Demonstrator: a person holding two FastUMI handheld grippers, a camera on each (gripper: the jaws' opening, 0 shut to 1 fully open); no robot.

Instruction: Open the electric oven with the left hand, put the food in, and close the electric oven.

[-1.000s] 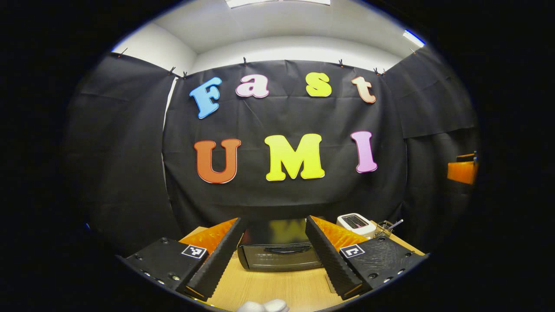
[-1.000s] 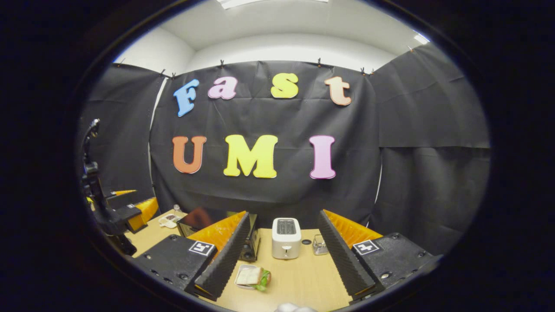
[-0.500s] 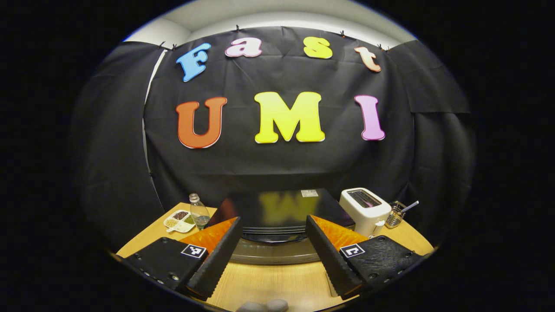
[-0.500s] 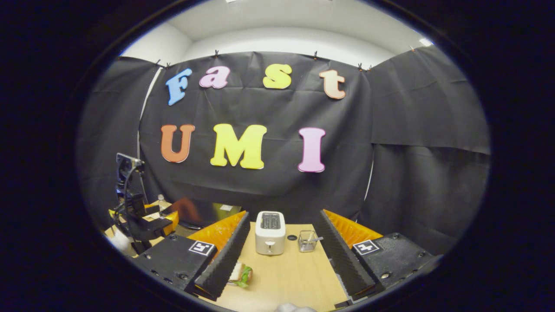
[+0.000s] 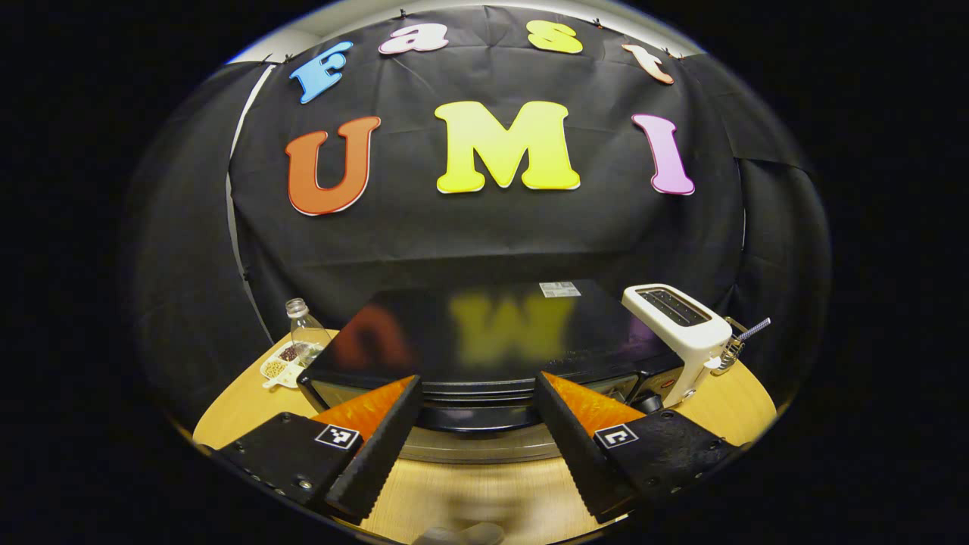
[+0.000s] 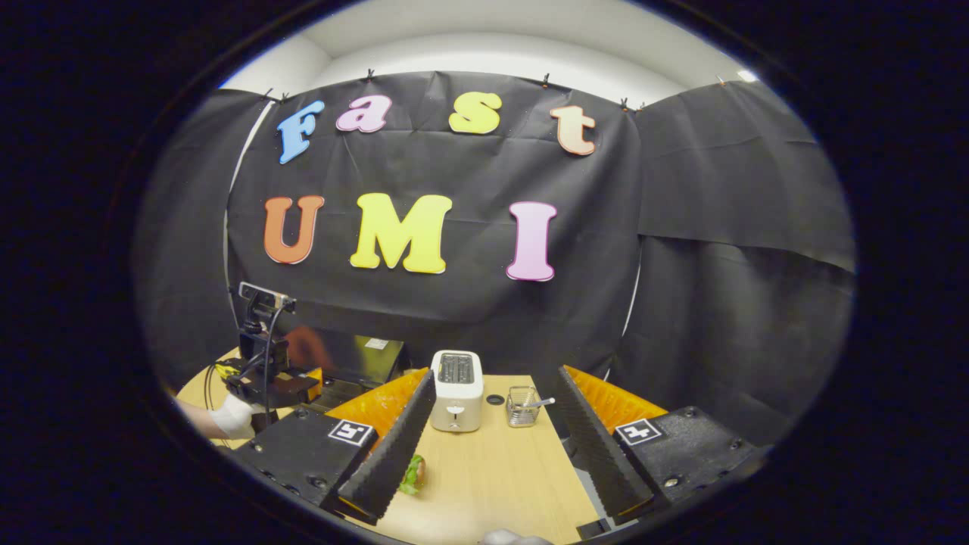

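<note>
The black electric oven (image 5: 484, 333) has a glossy top and stands close ahead in the left gripper view. Its dark door handle (image 5: 481, 416) lies level with my left gripper (image 5: 477, 454), which is open, one finger on each side of the handle's span. The door looks closed. In the right gripper view the oven (image 6: 356, 359) is at the left, with the left gripper (image 6: 265, 378) and a gloved hand (image 6: 231, 416) in front of it. My right gripper (image 6: 492, 469) is open above the table. A sandwich (image 6: 414, 473) peeks out beside its left finger.
A white toaster (image 5: 674, 325) and a wire basket (image 5: 738, 344) stand right of the oven. A bottle (image 5: 303, 333) and a divided dish (image 5: 280, 367) sit at its left. In the right gripper view the toaster (image 6: 456, 390) and basket (image 6: 522, 405) stand ahead on the wooden table (image 6: 500, 484).
My left gripper has come forward, close to the oven front, so the oven now looms large. The right gripper shifted a little; the sandwich is now mostly hidden behind its left finger.
</note>
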